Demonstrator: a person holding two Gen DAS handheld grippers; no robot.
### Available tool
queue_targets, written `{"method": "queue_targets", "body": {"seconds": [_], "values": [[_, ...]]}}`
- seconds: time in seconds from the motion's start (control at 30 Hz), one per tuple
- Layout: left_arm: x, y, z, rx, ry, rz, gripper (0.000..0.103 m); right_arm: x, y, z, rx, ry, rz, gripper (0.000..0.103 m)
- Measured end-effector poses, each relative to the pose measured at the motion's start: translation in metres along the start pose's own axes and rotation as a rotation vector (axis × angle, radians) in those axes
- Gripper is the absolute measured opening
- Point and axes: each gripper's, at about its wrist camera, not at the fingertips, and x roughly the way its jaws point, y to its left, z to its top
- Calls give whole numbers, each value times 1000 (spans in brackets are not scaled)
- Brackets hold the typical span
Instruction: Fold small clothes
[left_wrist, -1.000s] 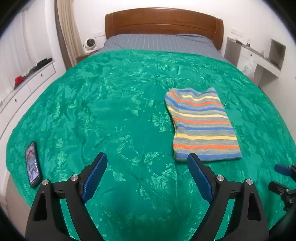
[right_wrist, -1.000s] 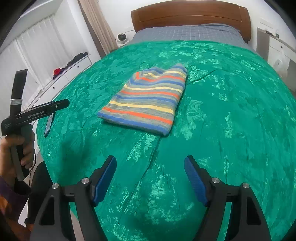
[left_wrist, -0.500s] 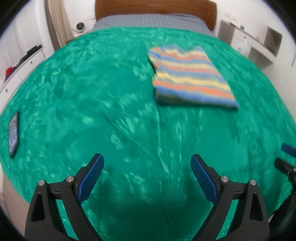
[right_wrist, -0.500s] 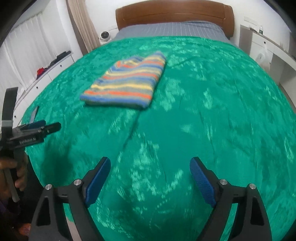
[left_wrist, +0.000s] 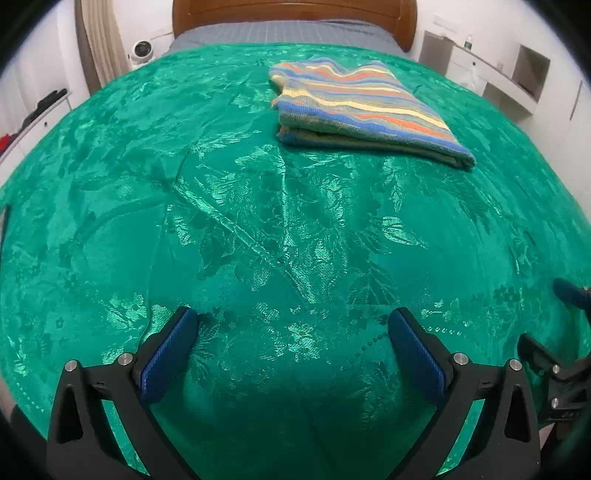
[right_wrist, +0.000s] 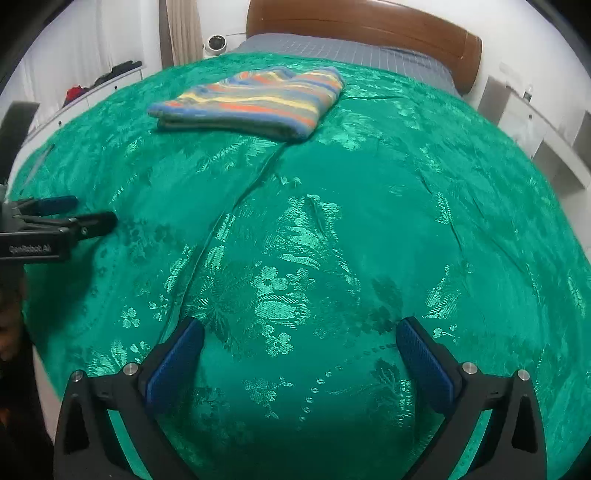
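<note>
A striped garment (left_wrist: 362, 107) in blue, orange, yellow and grey lies folded into a flat rectangle on the green bedspread (left_wrist: 258, 229), far from both grippers; it also shows in the right wrist view as the folded garment (right_wrist: 255, 101). My left gripper (left_wrist: 291, 325) hovers low over bare bedspread near the bed's front, its jaws opening wide with nothing between them. My right gripper (right_wrist: 301, 334) hangs likewise over the bedspread, jaws opening, nothing between them. The left gripper (right_wrist: 77, 214) also shows at the left edge of the right wrist view.
A wooden headboard (left_wrist: 291, 14) and grey pillows (left_wrist: 280, 31) close the far end. White shelves (left_wrist: 491, 81) stand right of the bed, a low white cabinet (right_wrist: 96, 88) left. A small round fan (left_wrist: 142, 50) sits by the curtain.
Both grippers have sunk toward the bedspread and opened wider. The folded garment now sits higher and farther off in both views. The phone at the left has slid out of view.
</note>
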Motion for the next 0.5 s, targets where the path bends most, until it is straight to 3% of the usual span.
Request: {"method": "queue_targets", "body": {"seconds": [0.5], "values": [[1, -2, -3, 22, -1, 19, 102, 1, 8, -6, -23, -33, -40, 103]]}}
